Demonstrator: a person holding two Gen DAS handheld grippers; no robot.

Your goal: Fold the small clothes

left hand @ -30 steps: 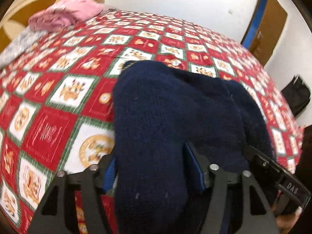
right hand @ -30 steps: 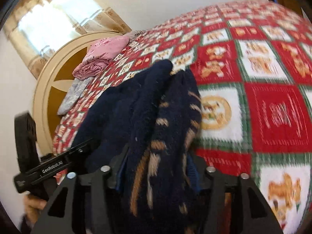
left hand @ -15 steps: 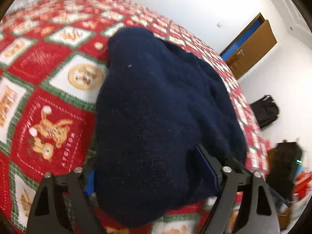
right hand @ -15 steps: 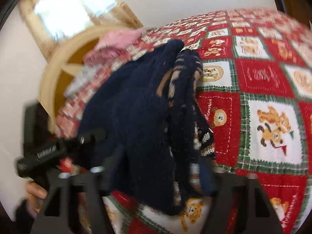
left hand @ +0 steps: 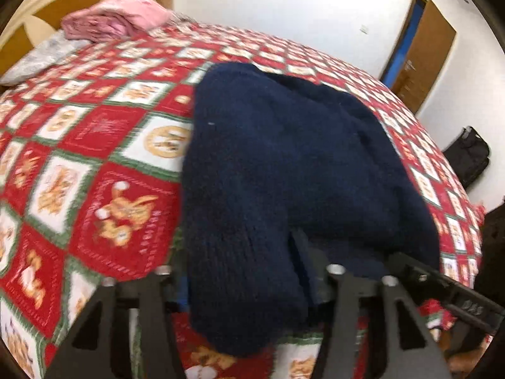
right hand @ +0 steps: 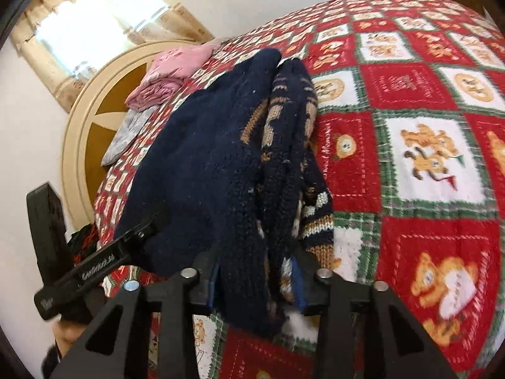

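A small navy knit sweater [left hand: 284, 158] lies folded over on the red patchwork quilt [left hand: 94, 173], its near edge bunched up between my two grippers. My left gripper [left hand: 240, 268] holds the plain navy edge; its jaws are closing and the fabric fills the gap. In the right wrist view the same sweater [right hand: 205, 158] shows a tan and white pattern [right hand: 293, 110] on its right fold. There my right gripper [right hand: 255, 278] has that edge between its blue pads, and its jaws are opening slightly. Each view shows the other gripper beside the sweater.
Folded pink clothes [left hand: 110, 22] and a grey cloth [left hand: 41, 57] lie at the head of the bed by the round cream headboard [right hand: 82, 132]. A brown door [left hand: 419, 50] and a black bag [left hand: 467, 154] stand past the bed's far right side. A hand [right hand: 66, 338] holds the left gripper.
Both grippers have moved across the bed with the sweater's near edge in them. The edge now hangs lower through the jaws, and more quilt shows under it.
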